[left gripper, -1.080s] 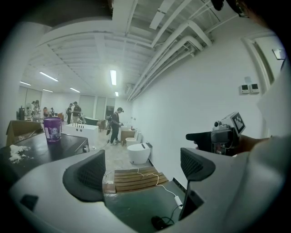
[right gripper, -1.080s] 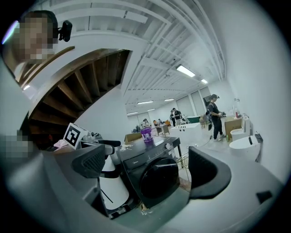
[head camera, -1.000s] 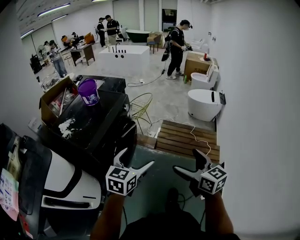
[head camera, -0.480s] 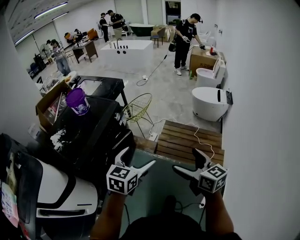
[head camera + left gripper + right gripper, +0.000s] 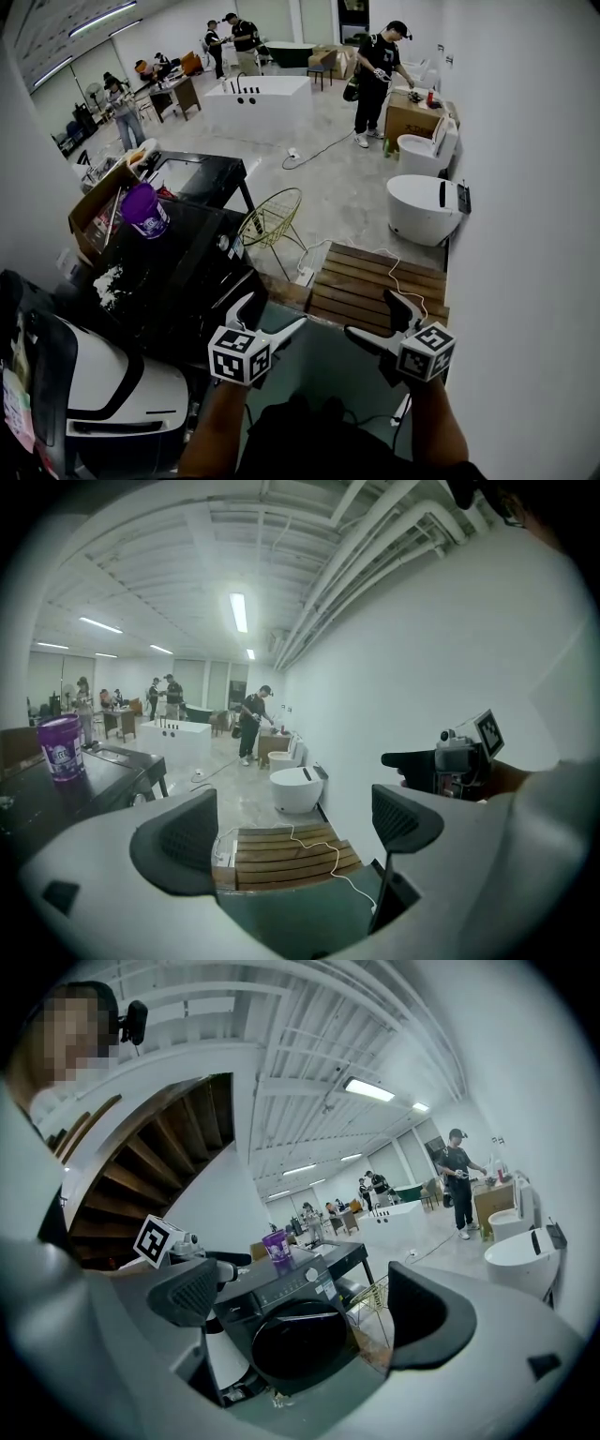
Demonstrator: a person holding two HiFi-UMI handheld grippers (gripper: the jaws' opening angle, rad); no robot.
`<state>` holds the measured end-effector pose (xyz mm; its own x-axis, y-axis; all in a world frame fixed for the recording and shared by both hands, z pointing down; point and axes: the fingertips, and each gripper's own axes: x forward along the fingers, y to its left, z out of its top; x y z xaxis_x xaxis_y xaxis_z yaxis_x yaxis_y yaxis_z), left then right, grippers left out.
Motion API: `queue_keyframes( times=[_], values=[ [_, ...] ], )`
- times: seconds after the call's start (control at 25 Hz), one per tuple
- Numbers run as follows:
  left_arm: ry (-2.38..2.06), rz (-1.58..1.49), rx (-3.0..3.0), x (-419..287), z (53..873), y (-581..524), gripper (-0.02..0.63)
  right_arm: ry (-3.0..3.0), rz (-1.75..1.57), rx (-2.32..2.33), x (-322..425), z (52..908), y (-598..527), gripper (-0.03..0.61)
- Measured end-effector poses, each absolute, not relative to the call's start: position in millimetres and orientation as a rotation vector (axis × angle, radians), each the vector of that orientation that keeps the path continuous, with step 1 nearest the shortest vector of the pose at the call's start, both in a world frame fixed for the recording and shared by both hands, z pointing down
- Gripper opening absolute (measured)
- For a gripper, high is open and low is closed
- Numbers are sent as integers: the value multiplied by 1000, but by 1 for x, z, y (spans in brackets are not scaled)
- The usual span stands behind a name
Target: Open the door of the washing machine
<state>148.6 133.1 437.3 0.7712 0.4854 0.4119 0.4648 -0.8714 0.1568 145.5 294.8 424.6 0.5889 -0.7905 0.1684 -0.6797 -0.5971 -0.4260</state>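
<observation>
Progress nil: door [image 5: 298,1346] of washing machine [image 5: 178,267] shut and untouched at lower centre of right gripper view, left gripper [image 5: 275,312] and right gripper [image 5: 369,314] well apart from it, fingers [image 5: 178,841] of both spread wide on nothing; approach, grasp and pull outstanding.

A purple tub [image 5: 143,212] stands at left, a yellow wire chair [image 5: 272,221] at centre, and a slatted wooden platform [image 5: 380,287] right of centre.

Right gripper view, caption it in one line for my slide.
Right gripper, jaws apart and empty, faces the black washing machine, its round door shut, a purple tub on top.
</observation>
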Motion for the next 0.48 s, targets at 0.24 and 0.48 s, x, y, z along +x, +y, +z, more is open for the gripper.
queue_keyframes(
  times=[0.24, 0.48],
  values=[
    [751, 687, 2907, 181, 440, 123, 529, 1211, -545, -2489, 174, 434, 287, 580],
    [707, 639, 2881, 224, 439, 98, 528, 1287, -556, -2522, 220, 423, 260, 580]
  ],
)
